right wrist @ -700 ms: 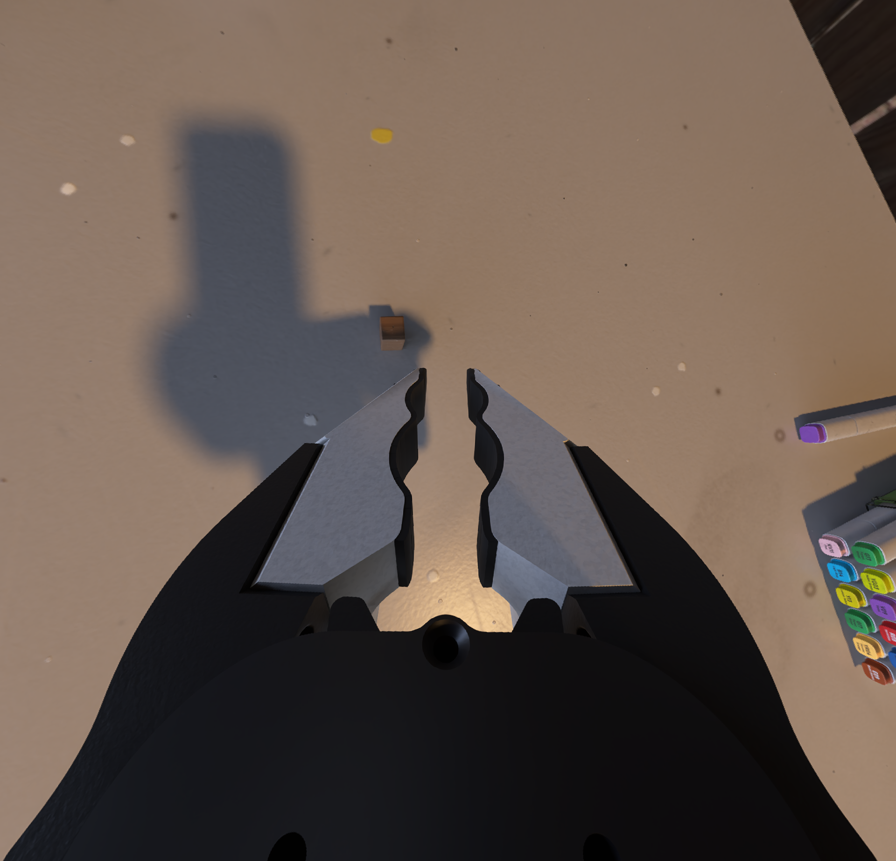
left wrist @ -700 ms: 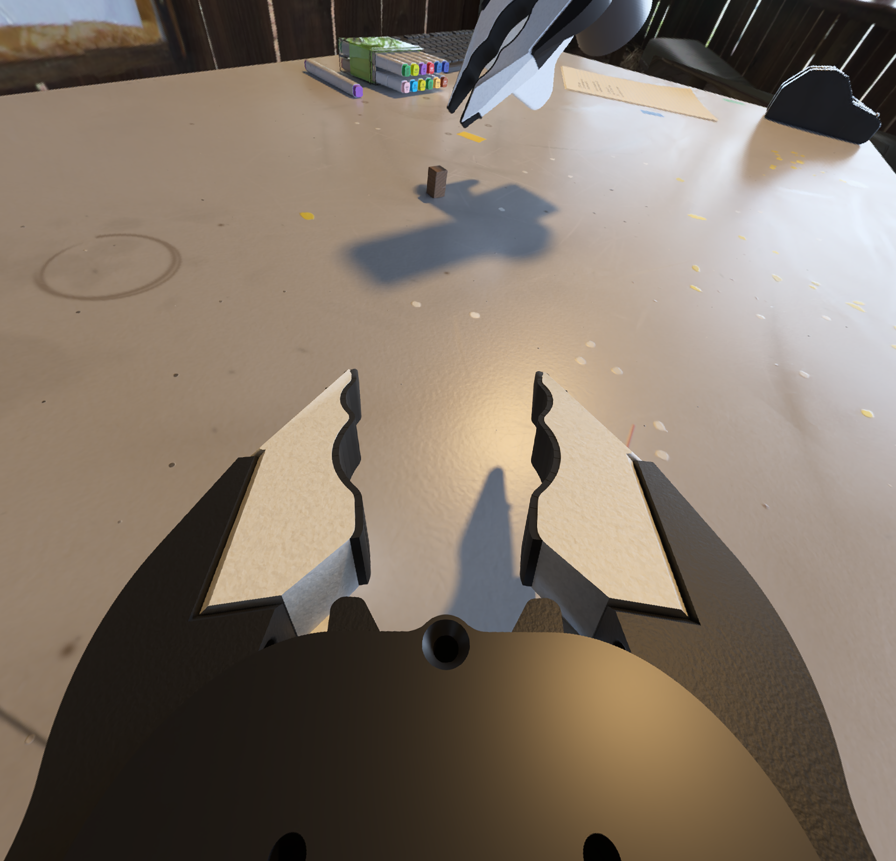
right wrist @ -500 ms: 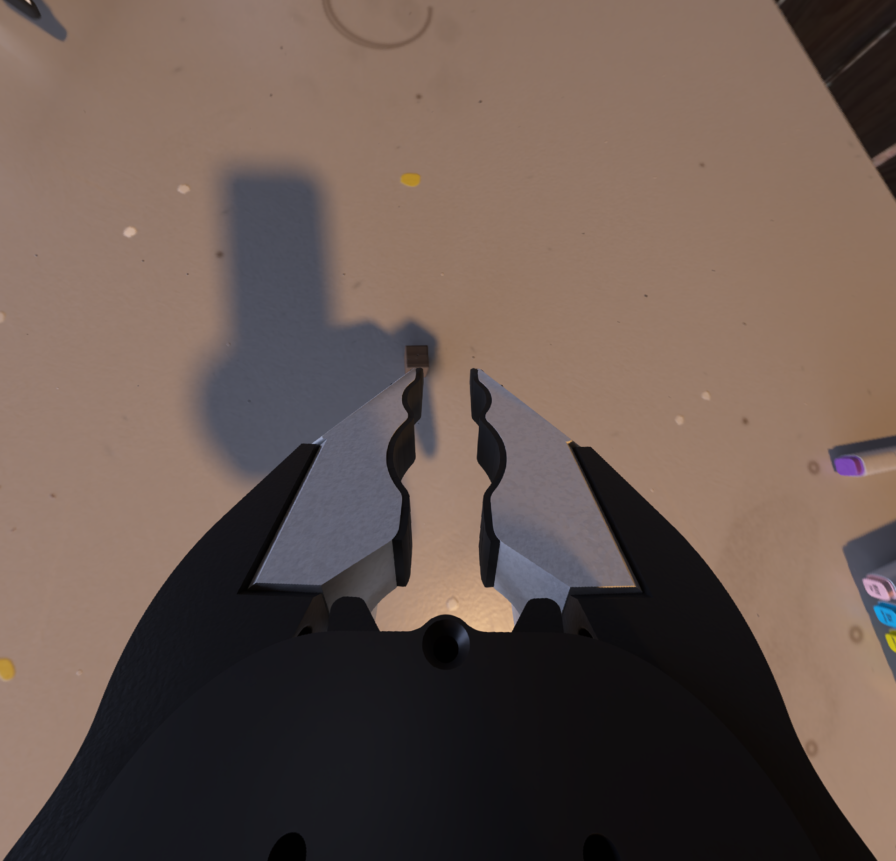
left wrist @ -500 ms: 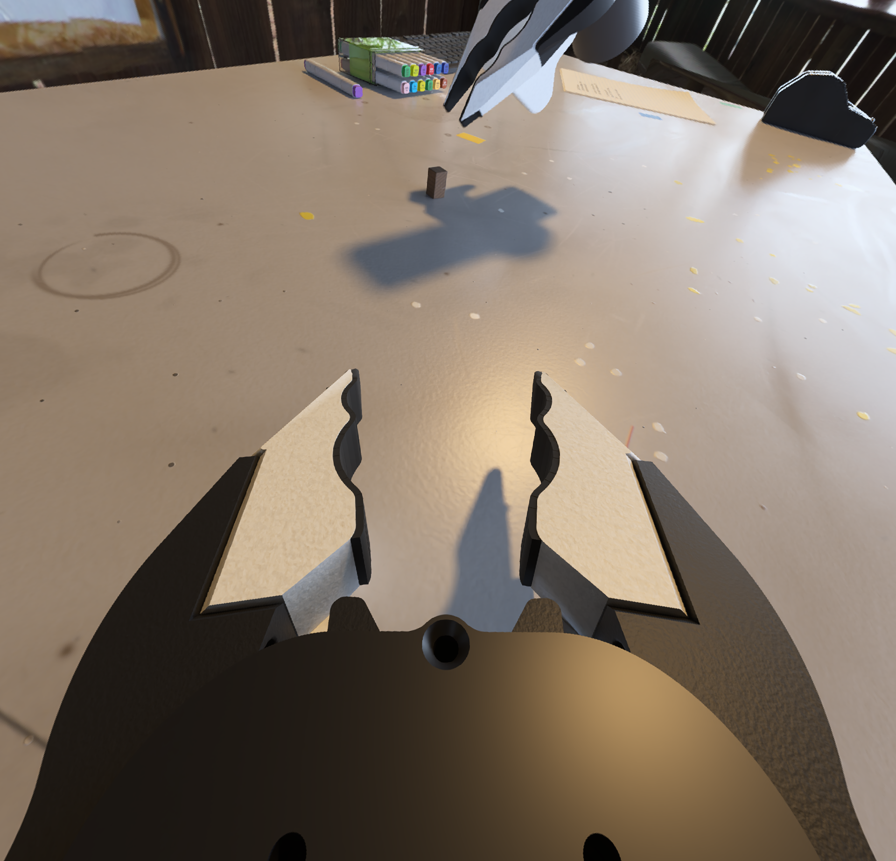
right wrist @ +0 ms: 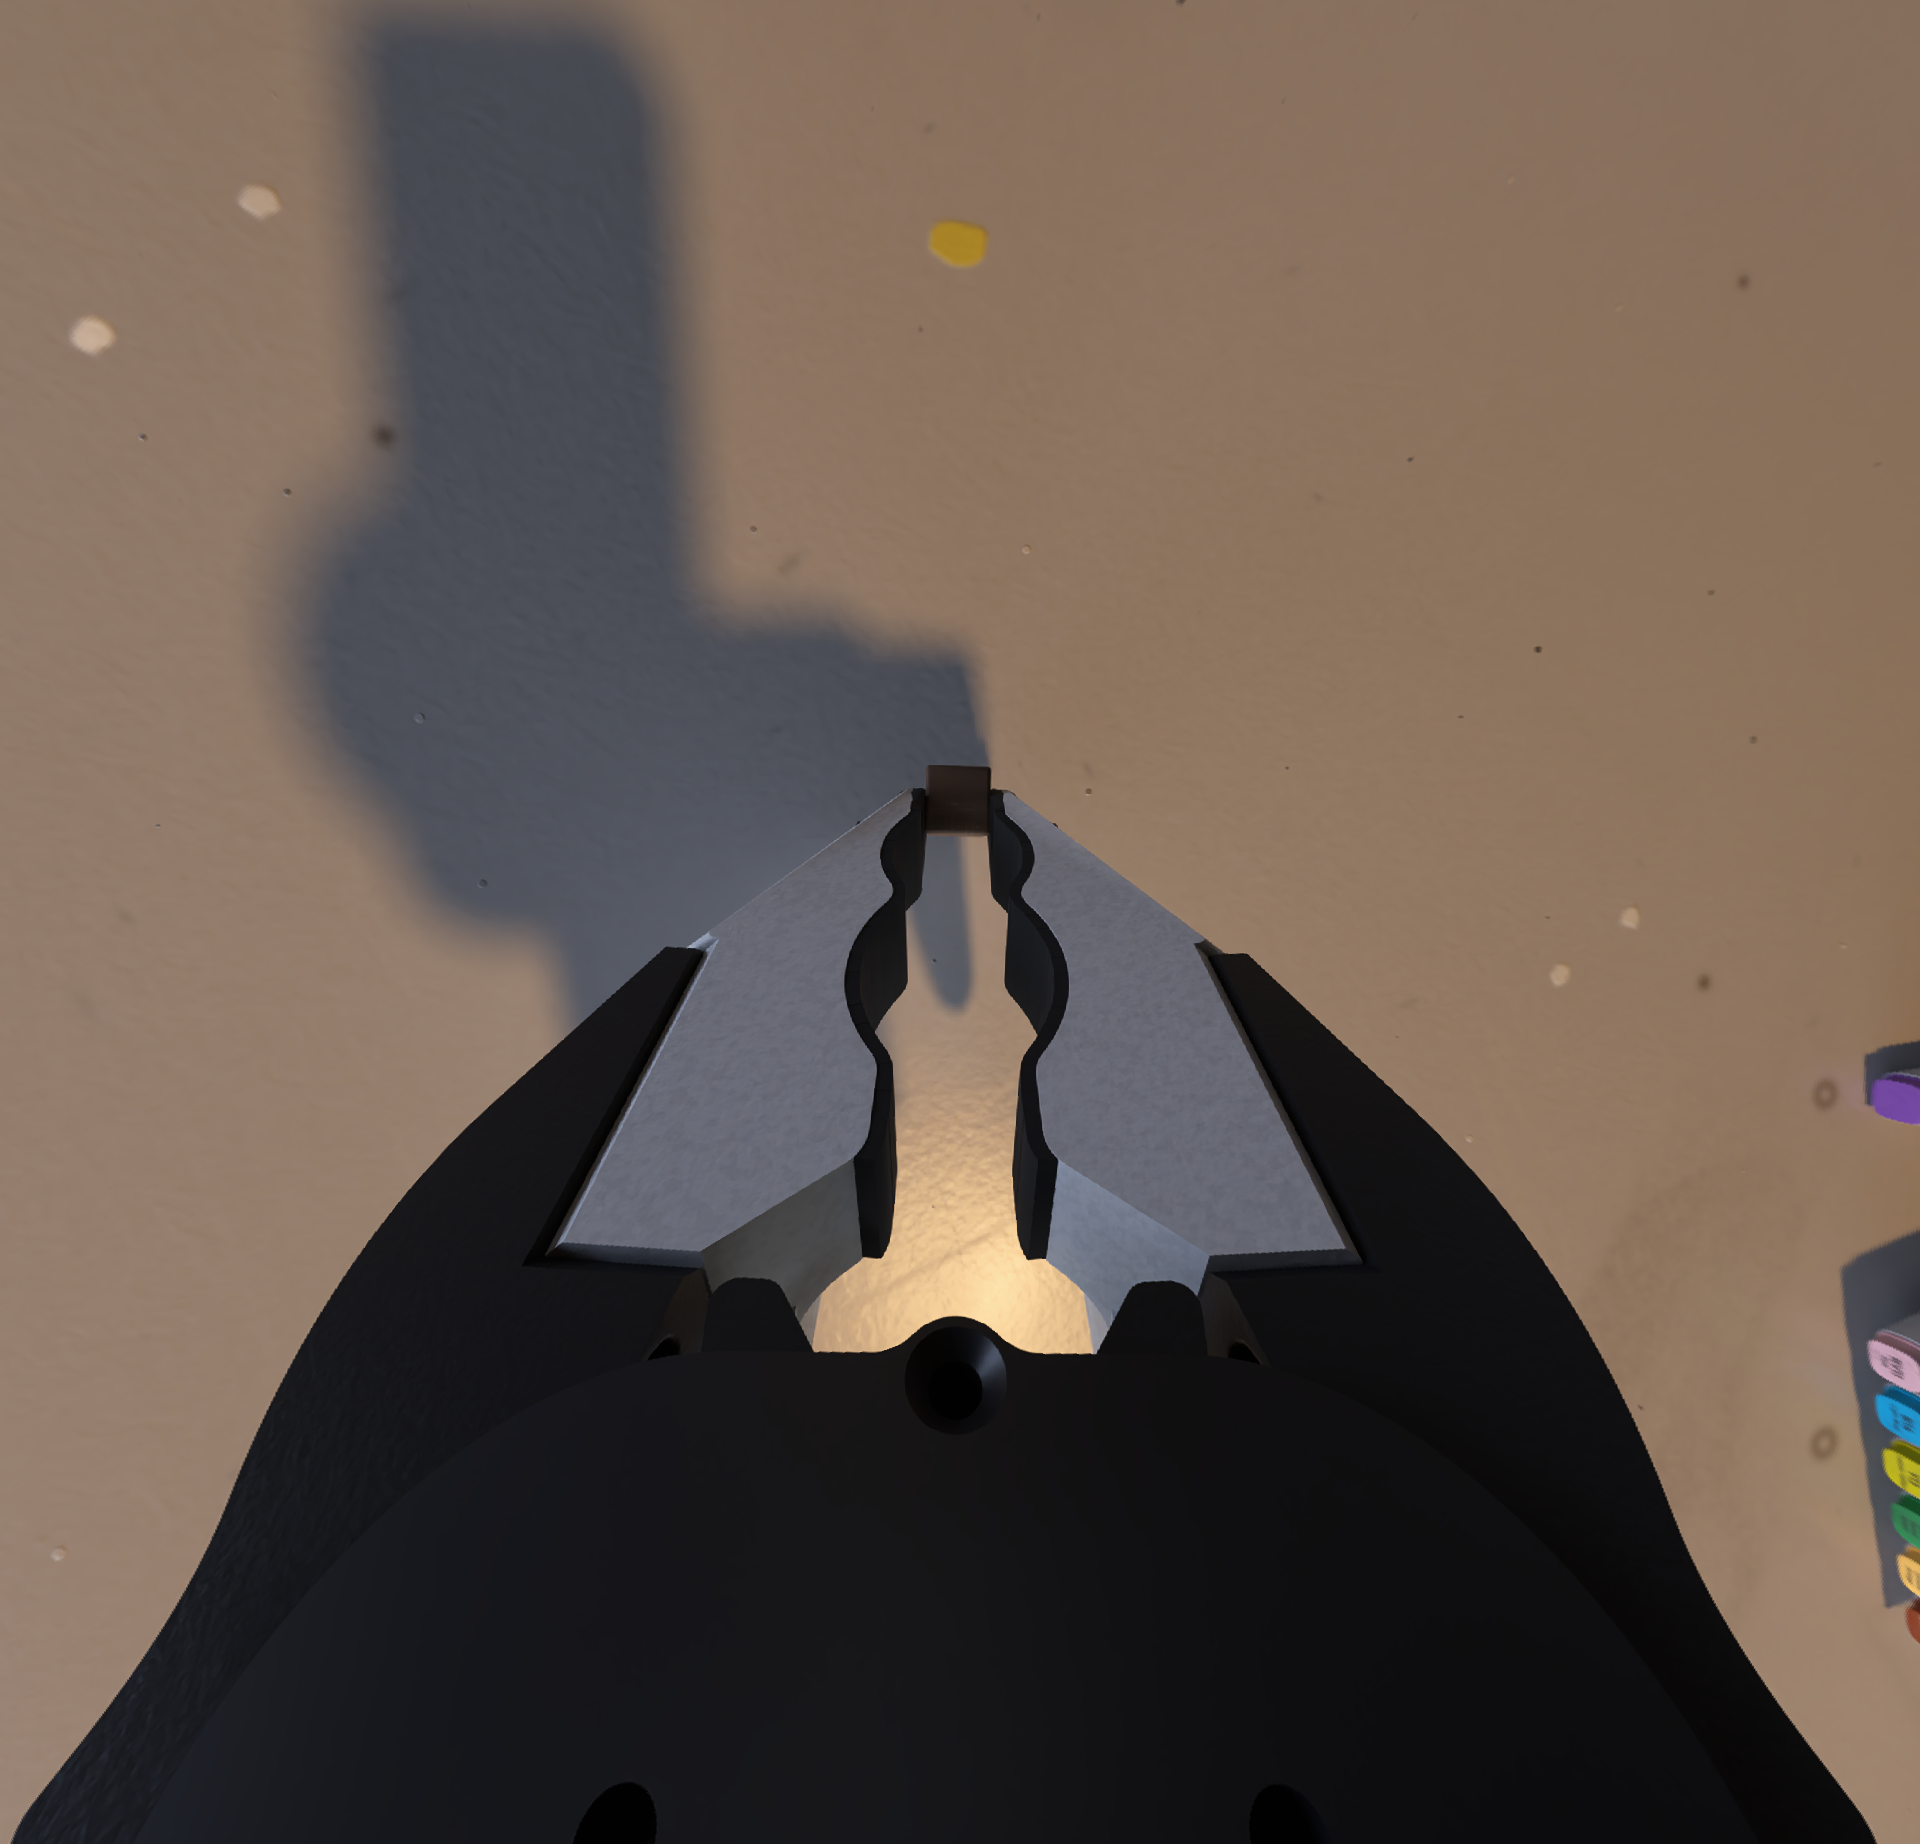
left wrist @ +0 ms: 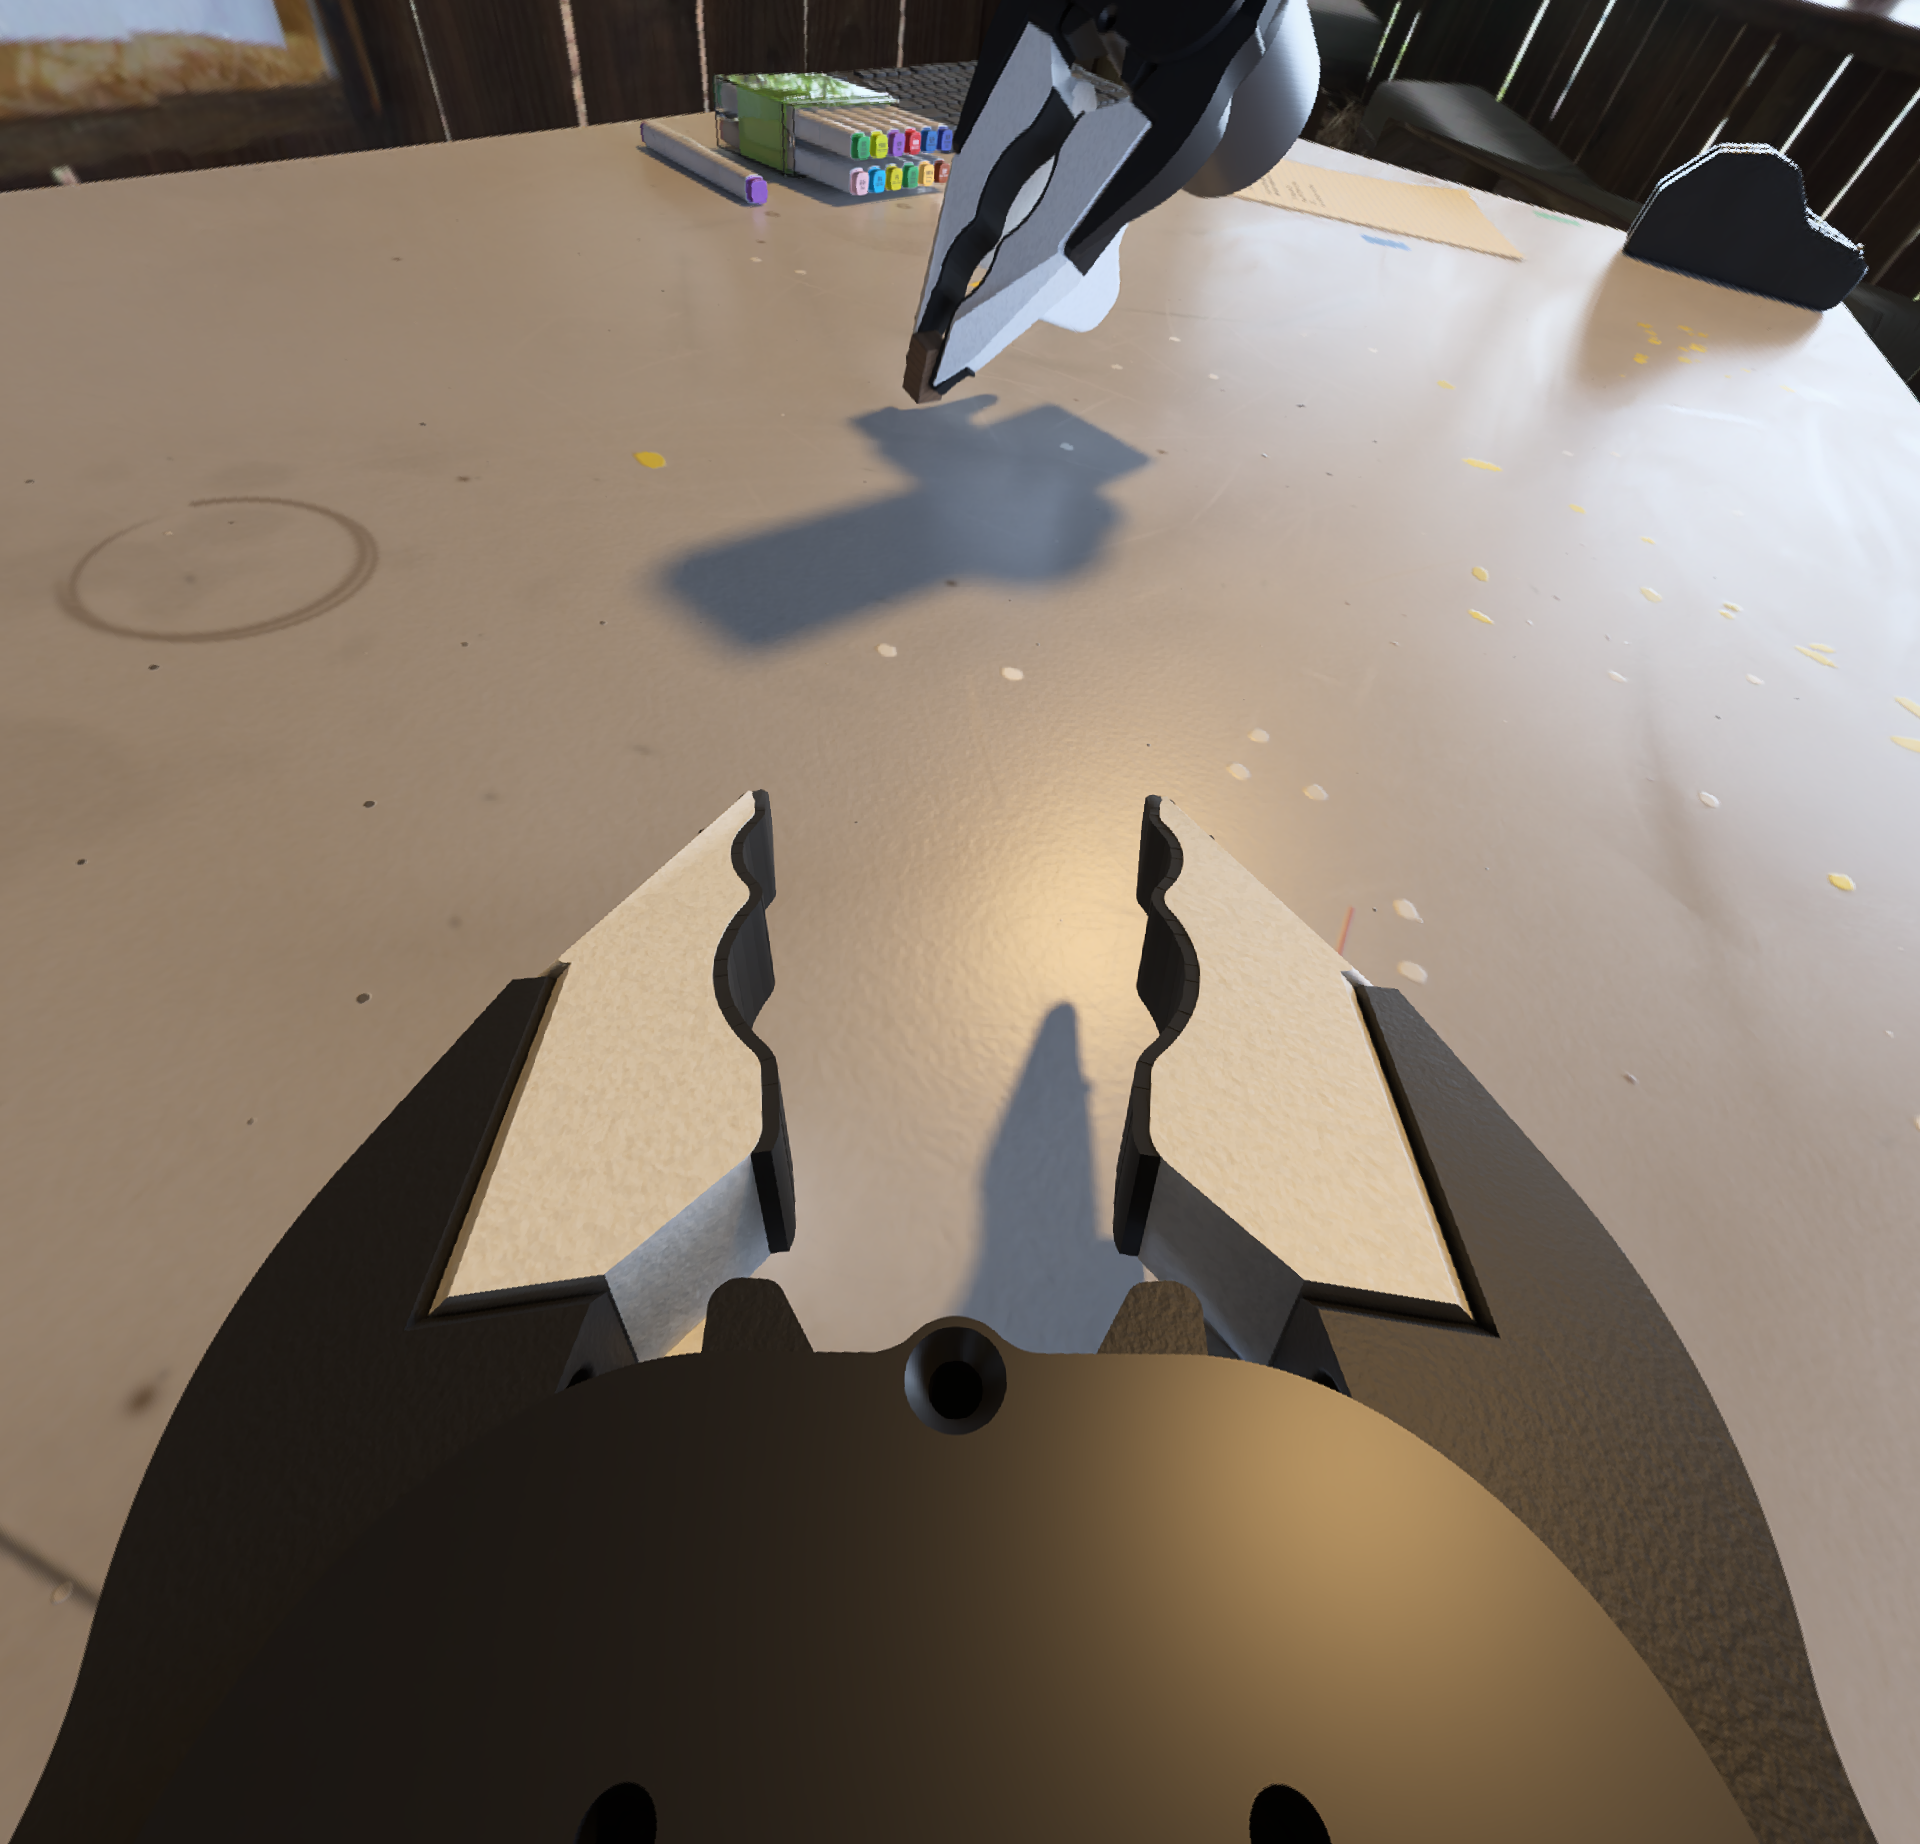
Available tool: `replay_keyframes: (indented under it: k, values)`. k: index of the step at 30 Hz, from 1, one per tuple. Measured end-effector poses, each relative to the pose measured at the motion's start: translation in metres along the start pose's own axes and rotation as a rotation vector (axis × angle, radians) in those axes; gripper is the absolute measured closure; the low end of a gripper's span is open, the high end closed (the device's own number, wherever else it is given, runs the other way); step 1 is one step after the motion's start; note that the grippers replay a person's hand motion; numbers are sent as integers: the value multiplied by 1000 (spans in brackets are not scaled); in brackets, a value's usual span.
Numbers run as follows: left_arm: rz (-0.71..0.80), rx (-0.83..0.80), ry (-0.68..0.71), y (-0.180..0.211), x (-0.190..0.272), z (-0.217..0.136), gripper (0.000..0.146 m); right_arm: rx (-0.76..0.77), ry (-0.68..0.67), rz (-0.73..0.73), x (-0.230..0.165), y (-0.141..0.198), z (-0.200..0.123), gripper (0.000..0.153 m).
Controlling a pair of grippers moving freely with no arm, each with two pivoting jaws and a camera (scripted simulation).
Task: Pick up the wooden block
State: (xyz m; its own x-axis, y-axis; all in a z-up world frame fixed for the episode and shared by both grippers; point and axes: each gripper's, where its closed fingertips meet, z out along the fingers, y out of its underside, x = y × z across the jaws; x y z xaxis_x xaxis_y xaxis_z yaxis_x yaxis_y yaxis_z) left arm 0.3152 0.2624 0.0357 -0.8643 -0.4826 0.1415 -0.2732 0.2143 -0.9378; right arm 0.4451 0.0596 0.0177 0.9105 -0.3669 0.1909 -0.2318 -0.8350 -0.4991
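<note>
Right wrist view: right gripper (right wrist: 957, 805), matte black body, pale grainy fingers with wavy inner edges; jaws nearly together, pinching small square brown wooden block (right wrist: 958, 795) at very tips. Left wrist view: block (left wrist: 924, 365) held just above beige speckled surface (left wrist: 416, 360), contact with it not clear. Left gripper (left wrist: 954, 807): jaws spread wide, holding nothing. One block, two grippers; marker set (left wrist: 831, 137) at far edge, one loose marker (left wrist: 704, 161) beside it.

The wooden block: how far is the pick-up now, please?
Done: the right gripper is closed on the wooden block, pinched at its jaws' tips. In hand: the block is at or barely above the table; its shadow almost touches it. Left: raising it clearly. The left gripper waits open.
</note>
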Motion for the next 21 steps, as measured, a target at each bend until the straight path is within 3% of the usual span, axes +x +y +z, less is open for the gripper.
replay_keyframes:
  k: [9,16,21]
  values:
    - [5,-3,4,0,1,0,74,124,20,37,2,-18,-28,141]
    - [19,-9,-6,1,2,1,73,343,-64,128,-10,-42,-48,141]
    - [35,-13,-20,3,2,0,73,397,-111,114,-25,-50,-53,141]
